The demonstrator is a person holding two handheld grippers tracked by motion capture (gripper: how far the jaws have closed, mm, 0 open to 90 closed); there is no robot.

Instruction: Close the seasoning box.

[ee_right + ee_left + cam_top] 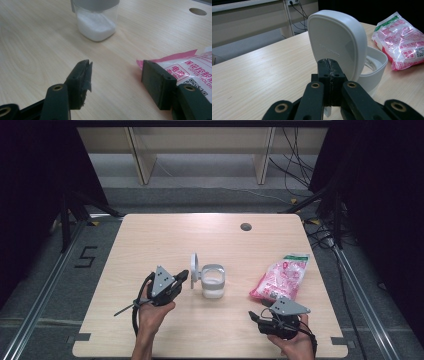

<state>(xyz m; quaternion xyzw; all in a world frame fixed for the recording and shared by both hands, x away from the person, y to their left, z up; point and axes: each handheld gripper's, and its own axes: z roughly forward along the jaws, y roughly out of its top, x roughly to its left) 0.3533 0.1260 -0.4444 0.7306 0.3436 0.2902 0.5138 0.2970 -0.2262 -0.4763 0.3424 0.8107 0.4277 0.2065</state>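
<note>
A clear container with white powder in it stands at the table's middle, its grey-white rim uncovered. Its white flip lid stands upright on the container's left side. My left gripper is shut, its tips right against the lid's face. A white sliver shows under the closed jaws; I cannot tell whether it is pinched. My right gripper is open near the front right edge, nothing between its jaws. In the right gripper view it points at the container.
A pink and white sealed bag lies at the right, its near corner beside my right gripper's right jaw. A round cable hole sits at the table's far side. Black frames and cables flank the table.
</note>
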